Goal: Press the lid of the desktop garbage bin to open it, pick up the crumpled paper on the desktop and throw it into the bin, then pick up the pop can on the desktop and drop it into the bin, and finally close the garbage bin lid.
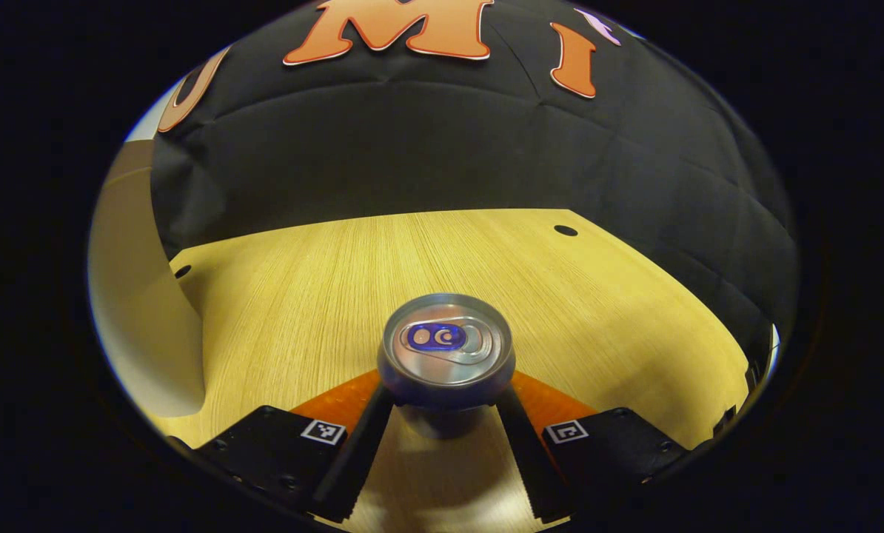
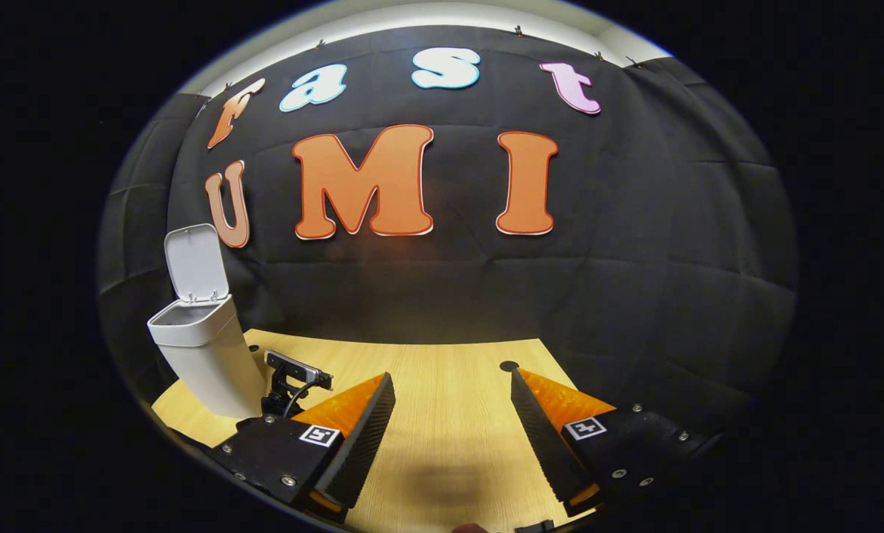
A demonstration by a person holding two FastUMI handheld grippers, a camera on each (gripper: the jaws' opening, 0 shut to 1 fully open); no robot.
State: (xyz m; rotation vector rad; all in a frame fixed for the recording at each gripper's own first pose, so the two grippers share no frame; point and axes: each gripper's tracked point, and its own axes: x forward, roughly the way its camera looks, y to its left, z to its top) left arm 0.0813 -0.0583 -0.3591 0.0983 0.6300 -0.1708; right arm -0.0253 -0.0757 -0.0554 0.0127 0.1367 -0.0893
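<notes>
Already the bin (image 2: 209,355) is seen with its lid (image 2: 196,263) flipped up, at the table's (image 2: 449,414) far left edge in the right gripper view, so step 1 is judged done. No crumpled paper is seen on the wood in either view; it is prob. inside the bin, though the contents can't be checked from this angle. The can (image 1: 446,352) is held upright in the left gripper (image 1: 446,400), both fingers pressed against its sides just under the rim; whether it is off the table yet can't be told. A pale curved surface at the left edge of the left gripper view may be the bin wall, not certain. The right gripper (image 2: 453,414) is held over bare wood w/ fingers spread wide, nothing between them. Left to do, by judgement: can carried over and dropped in, then lid pushed shut.
</notes>
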